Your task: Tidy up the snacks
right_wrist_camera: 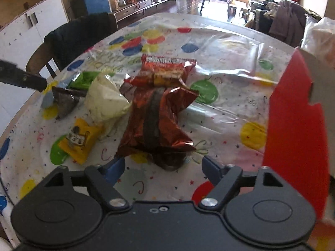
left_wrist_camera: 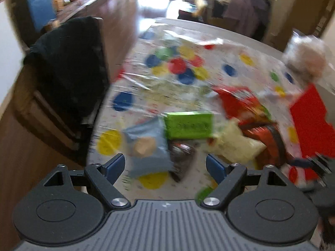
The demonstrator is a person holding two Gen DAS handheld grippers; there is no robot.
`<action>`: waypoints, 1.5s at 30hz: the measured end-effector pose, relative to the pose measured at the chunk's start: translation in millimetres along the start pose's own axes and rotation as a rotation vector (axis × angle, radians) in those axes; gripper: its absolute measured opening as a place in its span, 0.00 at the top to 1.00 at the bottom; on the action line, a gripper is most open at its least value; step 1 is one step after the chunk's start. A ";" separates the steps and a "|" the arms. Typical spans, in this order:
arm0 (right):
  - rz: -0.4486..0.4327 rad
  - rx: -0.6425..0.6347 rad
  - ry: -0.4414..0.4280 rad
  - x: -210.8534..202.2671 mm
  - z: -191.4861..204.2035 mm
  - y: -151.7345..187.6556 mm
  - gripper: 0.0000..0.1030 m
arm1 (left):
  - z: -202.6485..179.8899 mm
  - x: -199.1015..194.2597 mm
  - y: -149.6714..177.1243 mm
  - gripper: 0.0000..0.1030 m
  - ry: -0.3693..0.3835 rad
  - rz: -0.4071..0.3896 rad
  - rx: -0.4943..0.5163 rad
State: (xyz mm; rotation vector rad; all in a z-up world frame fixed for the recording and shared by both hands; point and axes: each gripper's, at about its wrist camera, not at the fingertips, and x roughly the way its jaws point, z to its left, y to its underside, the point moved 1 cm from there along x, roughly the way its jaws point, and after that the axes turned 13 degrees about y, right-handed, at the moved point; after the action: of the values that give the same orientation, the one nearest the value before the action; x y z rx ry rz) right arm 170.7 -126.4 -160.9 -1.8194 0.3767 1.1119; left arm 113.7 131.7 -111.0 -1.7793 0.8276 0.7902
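Both grippers hang over the table (right_wrist_camera: pixel 230 113), its spotted cloth under clear plastic. The right gripper (right_wrist_camera: pixel 162 164) has its jaws spread, nothing pinched; just ahead of them lies the dark red crinkled bag (right_wrist_camera: pixel 157 117), mid-table, with a second red bag (right_wrist_camera: pixel 167 69) touching its far end. A cream bag (right_wrist_camera: pixel 106 100) and a yellow packet (right_wrist_camera: pixel 78 140) sit toward the left edge. The left gripper (left_wrist_camera: pixel 165 165) is spread wide too, empty, over a blue-grey packet (left_wrist_camera: pixel 146 146) beside a green box (left_wrist_camera: pixel 188 125). A red carton (right_wrist_camera: pixel 297 129) stands at the right edge.
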 end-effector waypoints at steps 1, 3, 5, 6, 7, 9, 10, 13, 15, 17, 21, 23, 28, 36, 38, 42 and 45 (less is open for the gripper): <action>0.004 0.004 -0.006 2.1 -0.3 0.0 0.28 | -7.1 0.8 3.1 0.18 0.017 0.007 0.024; -0.009 0.008 -0.009 3.8 -1.5 -1.4 0.29 | -22.5 3.6 8.3 0.18 0.039 0.025 0.079; -0.015 0.004 -0.011 4.8 -1.9 -2.5 0.29 | -38.5 7.5 14.7 0.18 0.052 0.041 0.139; -0.018 0.001 -0.013 5.8 -2.4 -3.2 0.30 | -45.5 9.7 17.6 0.18 0.053 0.048 0.167; -0.022 -0.005 -0.016 6.3 -2.5 -3.6 0.32 | -51.7 13.0 20.6 0.18 0.055 0.059 0.191; -0.033 -0.019 -0.011 6.0 -2.1 -3.6 0.41 | -60.6 19.7 25.1 0.18 0.061 0.084 0.223; -0.039 -0.025 -0.008 5.3 -2.4 -2.9 0.44 | -63.7 23.4 26.9 0.18 0.061 0.100 0.235; -0.052 -0.026 -0.002 4.4 -4.0 -2.1 0.52 | -67.0 35.7 28.3 0.18 0.070 0.140 0.234; -0.057 -0.021 -0.007 4.6 -5.9 -1.9 0.53 | -65.6 44.4 27.3 0.18 0.079 0.171 0.212; -0.060 -0.021 -0.006 4.3 -6.0 -1.1 0.53 | -66.1 51.6 27.1 0.18 0.079 0.190 0.204; -0.068 -0.038 0.003 4.0 -4.2 -0.2 0.54 | -69.6 63.0 27.6 0.18 0.070 0.209 0.212; -0.066 -0.033 0.001 3.3 -4.6 0.3 0.55 | -72.7 68.3 27.2 0.19 0.073 0.219 0.216; -0.057 -0.011 0.003 0.2 -8.1 4.1 0.55 | -79.4 78.9 26.4 0.36 0.057 0.237 0.226; -0.058 0.013 0.006 -10.7 -10.7 10.8 0.55 | -79.8 78.0 26.8 0.60 0.044 0.225 0.231; -0.061 0.015 0.014 -14.2 -10.4 12.5 0.55 | -79.0 75.7 27.1 0.62 0.050 0.214 0.229; -0.067 0.036 0.024 -23.3 -12.0 16.6 0.56 | -80.3 71.4 28.0 0.65 0.054 0.201 0.232; -0.073 0.050 0.032 -31.8 -12.6 19.0 0.56 | -79.0 66.0 28.7 0.67 0.067 0.192 0.220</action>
State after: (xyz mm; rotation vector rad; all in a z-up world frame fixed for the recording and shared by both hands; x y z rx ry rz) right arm 147.7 -152.9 -143.7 -1.7942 0.3511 1.0156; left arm 138.2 37.3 -154.6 -1.5538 1.0997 0.7349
